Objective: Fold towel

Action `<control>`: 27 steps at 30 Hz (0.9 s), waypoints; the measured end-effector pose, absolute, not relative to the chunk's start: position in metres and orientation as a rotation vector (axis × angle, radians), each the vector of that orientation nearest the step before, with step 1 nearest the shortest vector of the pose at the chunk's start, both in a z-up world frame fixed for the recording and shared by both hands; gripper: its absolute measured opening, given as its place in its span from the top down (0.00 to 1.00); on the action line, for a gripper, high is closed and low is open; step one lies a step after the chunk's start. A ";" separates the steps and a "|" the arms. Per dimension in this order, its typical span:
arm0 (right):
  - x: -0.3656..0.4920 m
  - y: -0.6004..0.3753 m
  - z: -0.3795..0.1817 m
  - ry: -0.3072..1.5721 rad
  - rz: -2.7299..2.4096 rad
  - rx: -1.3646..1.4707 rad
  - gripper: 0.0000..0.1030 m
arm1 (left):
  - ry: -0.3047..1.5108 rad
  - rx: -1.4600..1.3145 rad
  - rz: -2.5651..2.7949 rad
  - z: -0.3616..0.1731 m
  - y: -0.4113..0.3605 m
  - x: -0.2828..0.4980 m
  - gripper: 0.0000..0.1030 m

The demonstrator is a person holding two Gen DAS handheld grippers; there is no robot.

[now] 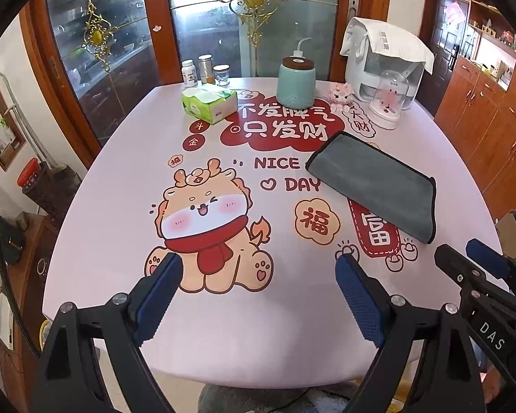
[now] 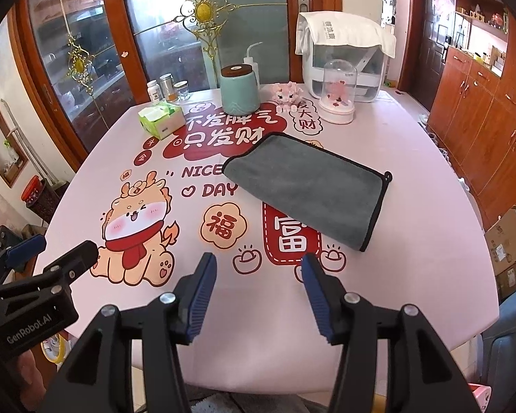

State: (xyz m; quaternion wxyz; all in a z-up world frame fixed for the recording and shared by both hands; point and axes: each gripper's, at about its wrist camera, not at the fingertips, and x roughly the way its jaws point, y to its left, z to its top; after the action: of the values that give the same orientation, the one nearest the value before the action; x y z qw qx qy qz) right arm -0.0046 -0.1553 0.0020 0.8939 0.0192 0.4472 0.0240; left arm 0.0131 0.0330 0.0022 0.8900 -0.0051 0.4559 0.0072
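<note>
A grey towel point(image 1: 375, 182) with black trim lies folded flat on the pink printed tablecloth point(image 1: 120, 213), right of the table's middle. It also shows in the right wrist view point(image 2: 309, 186), with a small hanging loop at its right corner. My left gripper point(image 1: 258, 265) is open and empty above the near edge of the table, well short of the towel. My right gripper point(image 2: 258, 265) is open and empty, just short of the towel's near corner. The right gripper shows at the right edge of the left wrist view point(image 1: 471, 258).
At the back of the table stand a green tissue pack point(image 1: 210, 101), a teal jar point(image 1: 296, 82), several small bottles point(image 1: 204, 70), a pink toy point(image 1: 340, 94), a glass dome point(image 1: 390, 99) and a cloth-covered white appliance point(image 1: 382, 58). Wooden cabinets point(image 2: 481, 103) are on the right.
</note>
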 end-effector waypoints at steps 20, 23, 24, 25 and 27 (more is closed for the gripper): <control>-0.002 -0.148 0.001 0.949 0.017 0.016 0.49 | 0.946 -0.011 0.031 0.000 0.039 0.017 0.13; -0.002 -0.148 0.001 0.948 0.016 0.016 0.49 | 0.945 -0.008 0.032 0.000 0.039 0.018 0.13; -0.002 -0.148 0.001 0.948 0.015 0.015 0.49 | 0.945 -0.009 0.033 0.000 0.039 0.017 0.13; -0.002 -0.148 0.001 0.947 0.016 0.016 0.49 | 0.945 -0.010 0.032 0.000 0.039 0.017 0.13; -0.002 -0.148 0.001 0.948 0.016 0.015 0.49 | 0.947 -0.005 0.032 -0.001 0.039 0.018 0.13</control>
State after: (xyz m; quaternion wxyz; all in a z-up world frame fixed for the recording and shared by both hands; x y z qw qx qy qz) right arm -0.0022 -0.1479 0.0009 0.8896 0.0071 0.4566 0.0077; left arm 0.0185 0.0390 -0.0006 0.8900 -0.0023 0.4558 0.0153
